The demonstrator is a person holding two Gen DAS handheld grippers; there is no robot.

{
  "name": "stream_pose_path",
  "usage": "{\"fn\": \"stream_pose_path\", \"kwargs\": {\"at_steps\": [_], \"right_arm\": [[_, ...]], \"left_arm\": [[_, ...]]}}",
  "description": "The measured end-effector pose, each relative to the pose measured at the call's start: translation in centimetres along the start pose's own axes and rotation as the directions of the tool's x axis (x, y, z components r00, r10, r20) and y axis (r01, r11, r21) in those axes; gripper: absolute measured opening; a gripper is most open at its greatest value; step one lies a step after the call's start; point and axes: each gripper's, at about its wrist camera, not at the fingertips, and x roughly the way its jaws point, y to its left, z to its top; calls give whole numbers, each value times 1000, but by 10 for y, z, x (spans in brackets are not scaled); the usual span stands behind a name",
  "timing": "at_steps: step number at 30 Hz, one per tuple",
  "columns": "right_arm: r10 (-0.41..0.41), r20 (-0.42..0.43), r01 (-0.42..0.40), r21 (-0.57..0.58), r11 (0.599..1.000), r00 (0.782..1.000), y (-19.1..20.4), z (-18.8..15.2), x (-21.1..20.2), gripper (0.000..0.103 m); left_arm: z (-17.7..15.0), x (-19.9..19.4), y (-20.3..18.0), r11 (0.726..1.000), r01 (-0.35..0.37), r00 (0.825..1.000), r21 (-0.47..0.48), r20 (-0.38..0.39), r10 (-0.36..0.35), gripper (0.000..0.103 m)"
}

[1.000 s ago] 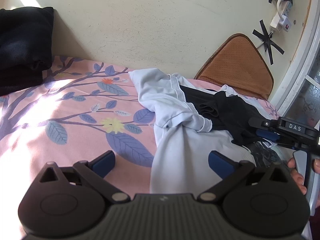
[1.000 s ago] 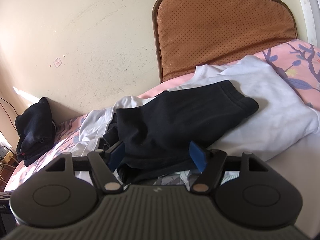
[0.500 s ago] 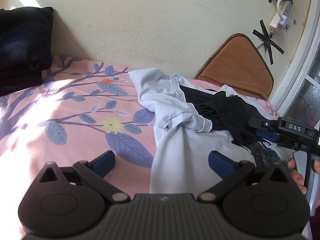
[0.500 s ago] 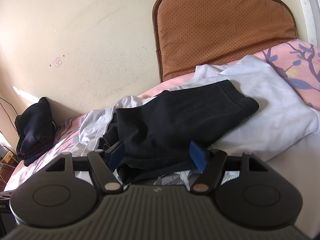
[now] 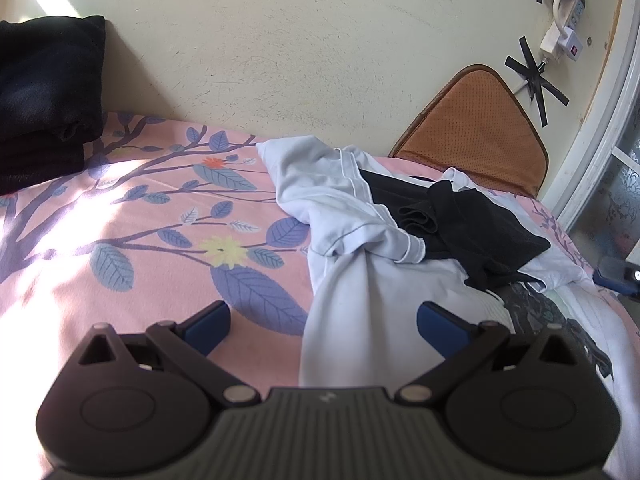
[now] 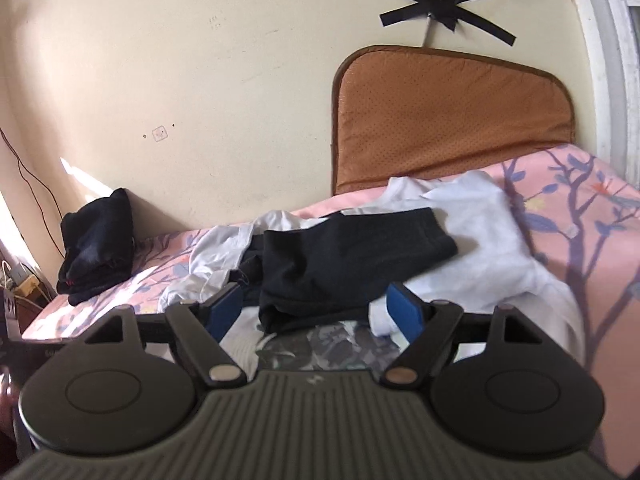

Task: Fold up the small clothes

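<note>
A heap of small clothes lies on the pink flowered bedsheet (image 5: 120, 240): a crumpled white shirt (image 5: 352, 304), black shorts (image 5: 472, 232) on top, and a dark patterned garment (image 5: 532, 312) at the near right. My left gripper (image 5: 322, 320) hovers open over the sheet and the white shirt's near edge, holding nothing. In the right wrist view the black shorts (image 6: 352, 260) lie on the white clothes (image 6: 480, 248). My right gripper (image 6: 316, 308) is held back from the heap with its jaws opening and nothing pinched between them. Only its tip (image 5: 616, 276) shows in the left wrist view.
A stack of folded black clothes (image 5: 44, 92) sits at the bed's far left against the cream wall. A brown cushion (image 5: 476, 136) leans on the wall behind the heap. A power strip with taped cable (image 5: 560, 32) hangs near the window frame (image 5: 600, 128).
My right gripper has pulled back and up from the heap, opening a little wider; it has nearly left the left wrist view. The left gripper and the clothes have not moved.
</note>
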Motion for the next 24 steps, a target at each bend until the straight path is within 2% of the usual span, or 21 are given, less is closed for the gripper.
{"fn": "stream_pose_path", "kwargs": {"at_steps": [5,9,13,14,16,18,21,23,24], "right_arm": [[-101,-27,102,25,995,995,-24,-22,-20,81],[-123,-85,128,53,990,989,-35,-38,-16,79],[-158,-75,156,-32,987,985,-25,-50,-20,51],[-159,-78,157,-34,987,984,-26,-52,-23,45],[-165,-80,163,-24,986,983,-31,-55,-26,26],[-175,-71,175,-11,985,982,-34,-57,-32,15],[-172,-36,172,5,985,984,-34,-55,-44,16],[-204,8,204,-9,979,979,-33,-51,-55,19],[-219,17,219,-7,976,976,-35,-50,-59,31]], "left_arm": [[0,0,-2,1000,-9,1000,7,-2,9,103],[-1,0,-2,1000,-15,1000,13,-4,15,103],[-1,-1,-2,1000,-20,1000,13,-3,20,103],[-1,-1,-2,1000,-21,1000,14,-3,21,102],[-1,0,-3,1000,-25,1000,19,-5,25,102],[-1,0,-5,999,-30,1000,24,-7,30,103],[-1,0,-5,999,-34,999,27,-8,34,102],[-1,0,-6,999,-42,999,30,-9,42,102],[-2,-1,-7,998,-51,999,33,-10,52,102]]}}
